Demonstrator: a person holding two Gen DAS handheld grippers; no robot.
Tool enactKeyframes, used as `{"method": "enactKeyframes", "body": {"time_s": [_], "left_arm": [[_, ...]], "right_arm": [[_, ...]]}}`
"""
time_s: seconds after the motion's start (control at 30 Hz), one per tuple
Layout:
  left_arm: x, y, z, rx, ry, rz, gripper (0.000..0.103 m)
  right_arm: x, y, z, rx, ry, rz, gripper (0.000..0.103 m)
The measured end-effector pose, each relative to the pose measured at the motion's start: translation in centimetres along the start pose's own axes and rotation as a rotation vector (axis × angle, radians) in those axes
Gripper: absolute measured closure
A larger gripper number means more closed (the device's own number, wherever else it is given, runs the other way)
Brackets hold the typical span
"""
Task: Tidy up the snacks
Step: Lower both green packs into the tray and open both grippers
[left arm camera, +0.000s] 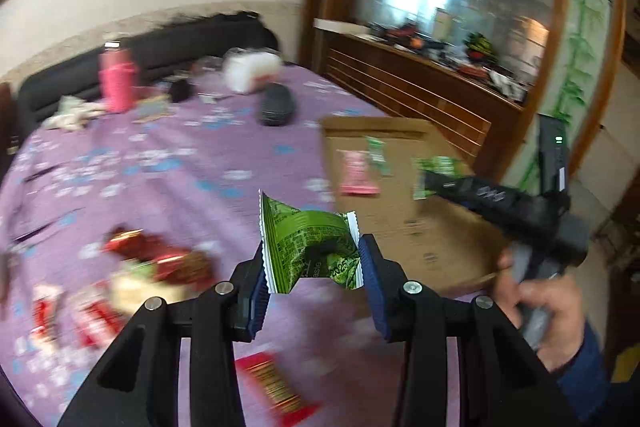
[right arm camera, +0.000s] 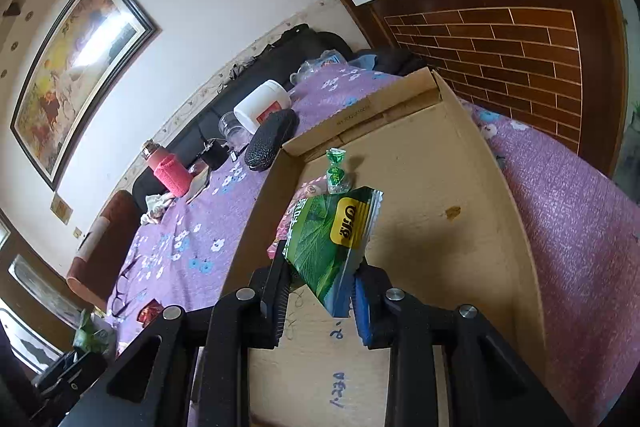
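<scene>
My left gripper (left arm camera: pixel 314 279) is shut on a crumpled green snack packet (left arm camera: pixel 310 247), held above the purple tablecloth just left of the flat cardboard box (left arm camera: pixel 404 227). In the box lie a pink packet (left arm camera: pixel 356 173) and a small green candy (left arm camera: pixel 378 155). My right gripper (right arm camera: pixel 320 287) is over the cardboard box (right arm camera: pixel 440 195), shut on a green packet with a yellow logo (right arm camera: pixel 332 239). Beyond that packet lies the green candy (right arm camera: pixel 336 171), and the pink packet is mostly hidden behind it. The left wrist view shows the right gripper (left arm camera: pixel 430 183) and the hand (left arm camera: pixel 548 311) holding it.
Red wrapped snacks (left arm camera: pixel 160 259) and red packets (left arm camera: pixel 92 315) lie blurred on the cloth at the left, another red packet (left arm camera: pixel 276 387) below my fingers. Farther back stand a pink bottle (left arm camera: pixel 116 83), a white tub (left arm camera: pixel 252 71) and a black case (left arm camera: pixel 276 105). A wooden cabinet (left arm camera: pixel 420 91) borders the table.
</scene>
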State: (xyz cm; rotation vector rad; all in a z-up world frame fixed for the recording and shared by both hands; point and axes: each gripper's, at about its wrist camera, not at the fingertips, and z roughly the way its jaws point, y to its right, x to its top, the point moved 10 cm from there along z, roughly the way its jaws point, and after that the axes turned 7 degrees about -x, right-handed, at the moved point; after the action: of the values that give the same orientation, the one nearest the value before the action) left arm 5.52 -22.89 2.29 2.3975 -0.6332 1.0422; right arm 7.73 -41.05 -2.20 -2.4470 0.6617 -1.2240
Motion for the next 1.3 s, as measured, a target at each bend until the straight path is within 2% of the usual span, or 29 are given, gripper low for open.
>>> {"method": "enactKeyframes", "body": {"time_s": [0.1, 0.23, 0.47, 0.9, 1.07, 1.23, 1.3], "left_arm": [[0.4, 2.7, 3.8, -0.046, -0.058, 0.014, 0.063], [0.8, 4.7, 7.1, -0.058, -0.099, 0.037, 0.063], [-0.3, 5.3, 11.1, -0.056, -0.152, 0.057, 0.063], [-1.5, 4.5, 12.5, -0.047, -0.18, 0.058, 0.062], [-1.5, 4.5, 12.5, -0.047, -0.181, 0.059, 0.061], [-1.4, 4.5, 12.5, -0.042, -0.181, 0.06, 0.058], [-1.3, 4.5, 12.3, -0.043, -0.176, 0.057, 0.053]], "right_arm": [[-0.1, 0.2, -0.2, -0.012, 0.007, -0.002, 0.074], [-0.7, 0.9, 0.2, -0.024, -0.021, 0.022, 0.074], [-1.3, 1.1, 0.7, -0.051, -0.046, 0.024, 0.073], [-2.2, 1.0, 1.4, -0.054, -0.1, 0.029, 0.072], [-2.2, 1.2, 1.3, -0.054, -0.103, 0.042, 0.068], [-1.8, 1.2, 0.8, -0.056, -0.079, 0.046, 0.064], [-1.5, 1.2, 0.6, -0.06, -0.064, 0.05, 0.064]]}}
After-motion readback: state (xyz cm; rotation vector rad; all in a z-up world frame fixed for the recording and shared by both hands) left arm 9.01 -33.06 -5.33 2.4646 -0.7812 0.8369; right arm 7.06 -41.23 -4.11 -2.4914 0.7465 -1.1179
